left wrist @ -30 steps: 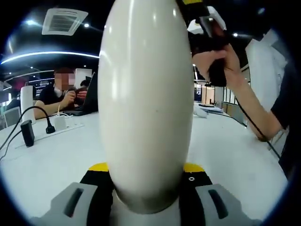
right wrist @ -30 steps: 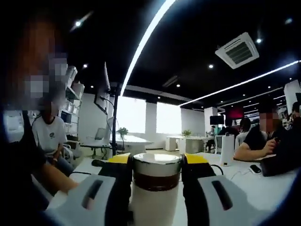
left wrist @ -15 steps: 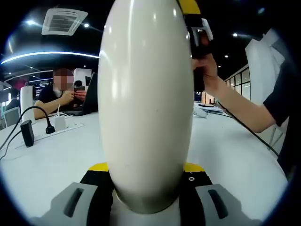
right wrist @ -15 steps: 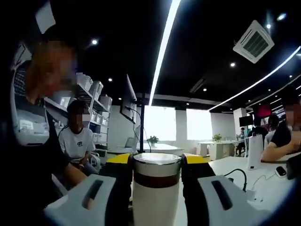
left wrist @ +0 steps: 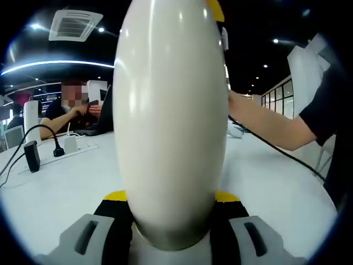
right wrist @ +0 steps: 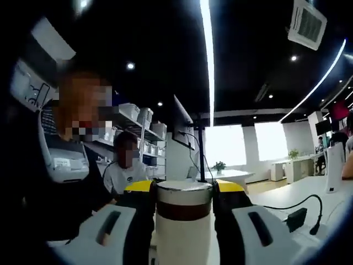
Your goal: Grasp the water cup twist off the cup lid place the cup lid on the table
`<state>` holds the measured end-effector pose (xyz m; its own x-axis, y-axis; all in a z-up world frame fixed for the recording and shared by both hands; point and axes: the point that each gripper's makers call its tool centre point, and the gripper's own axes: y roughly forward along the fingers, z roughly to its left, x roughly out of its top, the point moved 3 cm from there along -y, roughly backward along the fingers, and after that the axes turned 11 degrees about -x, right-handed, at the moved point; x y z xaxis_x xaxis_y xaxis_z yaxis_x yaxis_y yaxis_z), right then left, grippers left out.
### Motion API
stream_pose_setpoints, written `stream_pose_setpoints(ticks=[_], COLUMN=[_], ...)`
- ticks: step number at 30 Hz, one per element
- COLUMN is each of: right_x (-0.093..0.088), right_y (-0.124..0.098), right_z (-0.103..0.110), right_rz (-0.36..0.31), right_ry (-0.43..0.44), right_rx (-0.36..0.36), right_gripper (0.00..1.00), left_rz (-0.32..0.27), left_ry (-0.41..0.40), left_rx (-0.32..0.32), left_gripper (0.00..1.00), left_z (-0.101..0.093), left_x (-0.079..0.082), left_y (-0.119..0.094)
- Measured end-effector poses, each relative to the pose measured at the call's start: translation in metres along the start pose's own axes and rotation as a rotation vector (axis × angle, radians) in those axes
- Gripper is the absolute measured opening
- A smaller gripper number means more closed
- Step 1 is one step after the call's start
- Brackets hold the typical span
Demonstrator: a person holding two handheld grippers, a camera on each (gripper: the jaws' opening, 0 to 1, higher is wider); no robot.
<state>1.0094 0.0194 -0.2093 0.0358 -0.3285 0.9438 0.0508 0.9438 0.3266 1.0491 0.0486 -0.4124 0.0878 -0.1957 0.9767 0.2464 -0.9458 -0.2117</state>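
Above the white table (left wrist: 66, 187), my left gripper (left wrist: 171, 212) clamped the water cup (left wrist: 170, 121) body to brace it; near its top my right gripper (right wrist: 183, 190) pinched the cup lid (right wrist: 184, 200) for twisting.

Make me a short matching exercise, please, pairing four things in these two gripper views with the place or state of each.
Things:
1. water cup
2. cup lid
3. black plug
4. white table

Places or states:
A. clamped between the right gripper jaws
B. lying on the table at the end of a cable
C. held at its base by the left gripper
D. spread out beneath the cup

Pairs: 1-C, 2-A, 3-B, 4-D
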Motion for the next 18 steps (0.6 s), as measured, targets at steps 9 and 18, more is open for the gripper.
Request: stream_pose_setpoints(ticks=[9, 18], right_x=[0.003, 0.035], right_y=[0.001, -0.012], right_z=[0.000, 0.006], right_rz=[-0.016, -0.044], right_ry=[0.003, -0.082], right_rx=[0.013, -0.179], right_gripper=[0.51, 0.59], left_rz=[0.000, 0.000], left_ry=[0.003, 0.001], left_rx=[-0.001, -0.002], left_gripper=[0.55, 0.55], left_z=[-0.040, -0.048], left_x=[0.006, 0.008], left_y=[0.003, 0.005])
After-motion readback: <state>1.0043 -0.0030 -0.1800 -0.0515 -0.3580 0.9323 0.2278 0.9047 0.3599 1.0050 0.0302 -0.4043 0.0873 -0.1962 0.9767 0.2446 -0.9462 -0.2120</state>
